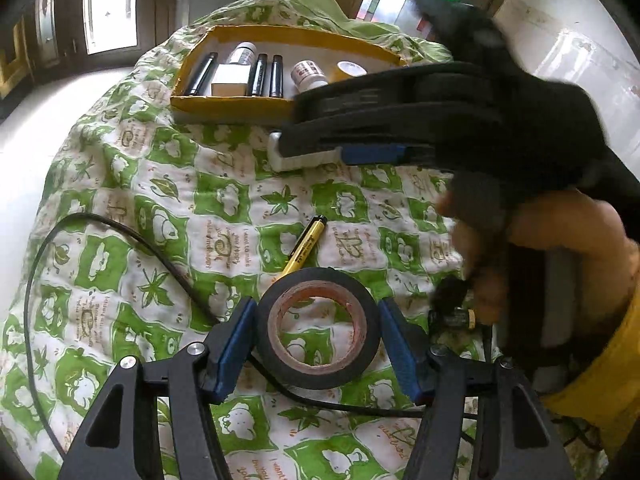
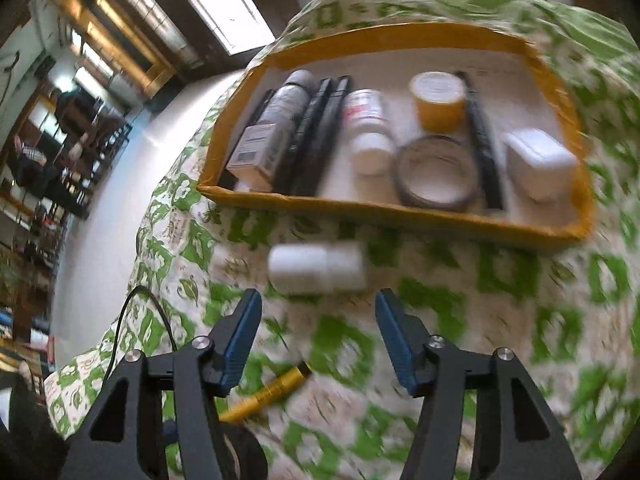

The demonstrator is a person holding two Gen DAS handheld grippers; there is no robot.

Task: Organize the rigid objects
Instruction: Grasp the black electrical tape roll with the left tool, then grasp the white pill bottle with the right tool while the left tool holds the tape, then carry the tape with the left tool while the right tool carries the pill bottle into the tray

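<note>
On the green-checked quilt, the left gripper has its jaws spread around a black tape roll lying flat, pads just beside its rim, contact unclear. Right gripper hangs with jaws spread and nothing between them, a white bottle lying on its side just ahead, near the yellow tray that holds bottles, black pens, a jar, a tape ring and a white case. Yellow pen lies between tape and tray; black cable runs under the left gripper.
</note>
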